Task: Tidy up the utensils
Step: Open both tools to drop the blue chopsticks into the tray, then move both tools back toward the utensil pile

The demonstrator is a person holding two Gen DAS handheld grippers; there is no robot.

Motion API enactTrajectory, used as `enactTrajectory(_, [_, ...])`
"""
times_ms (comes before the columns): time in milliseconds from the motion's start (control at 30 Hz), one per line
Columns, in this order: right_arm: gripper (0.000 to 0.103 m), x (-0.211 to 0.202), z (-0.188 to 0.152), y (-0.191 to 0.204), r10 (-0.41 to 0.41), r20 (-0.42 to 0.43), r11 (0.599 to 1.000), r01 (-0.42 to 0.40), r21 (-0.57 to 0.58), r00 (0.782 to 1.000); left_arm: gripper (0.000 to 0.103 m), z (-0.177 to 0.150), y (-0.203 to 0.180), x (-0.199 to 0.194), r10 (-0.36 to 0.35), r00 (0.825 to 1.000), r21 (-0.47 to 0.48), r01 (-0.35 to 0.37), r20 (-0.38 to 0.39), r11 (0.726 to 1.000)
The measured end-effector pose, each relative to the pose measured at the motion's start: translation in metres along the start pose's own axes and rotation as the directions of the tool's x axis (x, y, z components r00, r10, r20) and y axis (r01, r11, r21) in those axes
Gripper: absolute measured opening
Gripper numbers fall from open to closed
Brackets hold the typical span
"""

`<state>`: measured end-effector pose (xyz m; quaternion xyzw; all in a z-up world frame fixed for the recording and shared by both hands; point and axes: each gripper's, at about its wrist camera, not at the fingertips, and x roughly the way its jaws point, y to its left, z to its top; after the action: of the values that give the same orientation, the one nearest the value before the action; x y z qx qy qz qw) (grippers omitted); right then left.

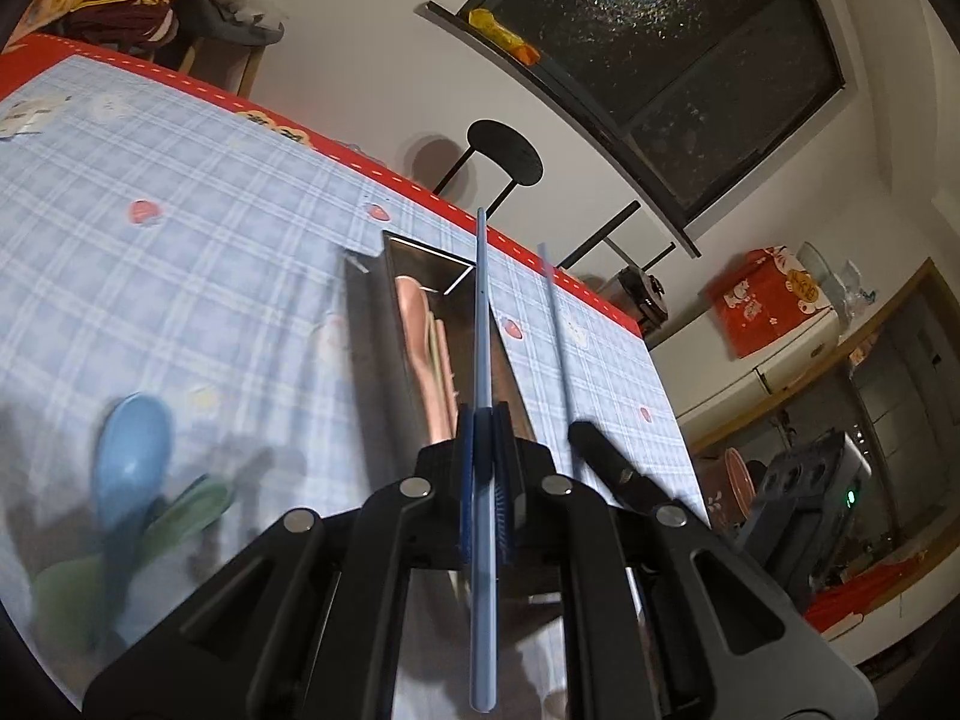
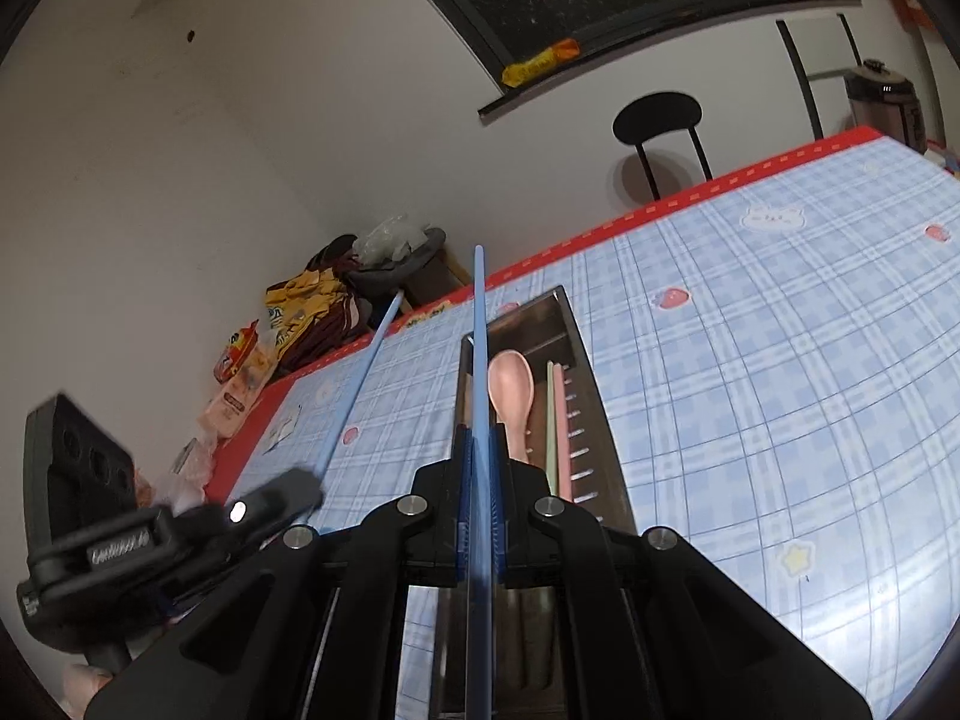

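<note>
Each gripper holds one blue chopstick. The left gripper [image 1: 485, 420] has its jaws squeezed tight on a chopstick [image 1: 483, 312], which sticks out far in front and also runs back behind the jaws. The right gripper [image 2: 479, 438] has its jaws squeezed tight on the other chopstick [image 2: 479, 336] in the same way. In each view the other hand's stick shows off to the side.

Both sticks are up in the air over the metal tray [image 2: 585, 372] on the counter [image 2: 780, 360]. A pink spoon [image 2: 510, 390] and thin pink and green sticks already lie in the tray. A blue spoon [image 1: 129, 450] and a green one [image 1: 192, 510] wait on the counter, well apart from the tray.

A chopstick is light, long, thin and stiff. It looks smooth, so it could slip or spin in the jaws. Each one is held near its middle, which I think is the best spot, since neither end pulls it down. The long ends could bump the tray wall, so I think each stick should line up with the tray before it goes in.
</note>
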<state>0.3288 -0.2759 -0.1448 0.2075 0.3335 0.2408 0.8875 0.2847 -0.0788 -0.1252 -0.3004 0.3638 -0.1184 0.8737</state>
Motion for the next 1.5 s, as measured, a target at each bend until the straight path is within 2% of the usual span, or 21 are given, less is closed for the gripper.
enactTrajectory(167, [0.007, 0.005, 0.001, -0.018, -0.016, -0.036, 0.999, 0.017, 0.051, 0.999, 0.010, 0.001, -0.007, 0.040, 0.007, 0.999, -0.031, -0.008, -0.034, 0.999])
enactTrajectory(400, [0.007, 0.012, 0.000, -0.027, -0.031, -0.058, 0.997, 0.035, 0.069, 0.998, 0.010, -0.010, -0.007, 0.065, 0.053, 0.997, -0.020, -0.055, -0.062, 0.998])
enactTrajectory(833, [0.007, 0.022, -0.002, -0.026, -0.068, -0.081, 0.996, 0.072, 0.048, 0.994, 0.010, -0.013, -0.007, 0.073, 0.098, 0.993, 0.012, -0.097, -0.065, 0.995])
enactTrajectory(1000, [0.010, 0.016, 0.001, -0.025, -0.086, -0.066, 0.995, 0.089, 0.037, 0.994, 0.025, -0.006, -0.009, 0.064, 0.108, 0.993, 0.033, -0.107, -0.038, 0.994])
enactTrajectory(1033, [0.013, 0.014, 0.001, -0.024, -0.095, -0.060, 0.995, 0.097, 0.031, 0.994, 0.028, -0.003, -0.010, 0.060, 0.113, 0.993, 0.040, -0.111, -0.026, 0.993])
enactTrajectory(1100, [0.033, 0.010, 0.003, -0.021, -0.115, -0.044, 0.993, 0.116, 0.017, 0.992, 0.040, 0.002, -0.010, 0.049, 0.121, 0.993, 0.052, -0.121, 0.006, 0.991])
enactTrajectory(1233, [0.060, 0.004, 0.003, -0.014, -0.133, -0.023, 0.991, 0.133, -0.009, 0.991, 0.056, 0.009, -0.010, 0.027, 0.136, 0.989, 0.068, -0.140, 0.059, 0.988])
enactTrajectory(1333, [0.078, 0.001, 0.001, -0.005, -0.162, -0.009, 0.986, 0.161, -0.045, 0.987, 0.076, 0.013, -0.005, 0.007, 0.157, 0.982, 0.064, -0.164, 0.106, 0.984])
enactTrajectory(1367, [0.090, 0.000, 0.000, -0.001, -0.177, -0.006, 0.983, 0.177, -0.055, 0.984, 0.086, 0.014, -0.002, -0.001, 0.164, 0.979, 0.059, -0.172, 0.123, 0.983])
enactTrajectory(1400, [0.098, 0.000, -0.001, 0.003, -0.193, -0.001, 0.979, 0.193, -0.065, 0.981, 0.088, 0.015, 0.001, -0.010, 0.170, 0.974, 0.054, -0.180, 0.147, 0.982])
enactTrajectory(1467, [0.097, -0.003, -0.004, 0.012, -0.214, 0.019, 0.971, 0.214, -0.102, 0.977, 0.097, 0.015, 0.005, -0.026, 0.207, 0.963, 0.060, -0.220, 0.171, 0.974])
enactTrajectory(1500, [0.097, -0.006, -0.007, 0.019, -0.227, 0.032, 0.965, 0.229, -0.128, 0.973, 0.097, 0.015, 0.007, -0.032, 0.231, 0.957, 0.065, -0.245, 0.176, 0.967])
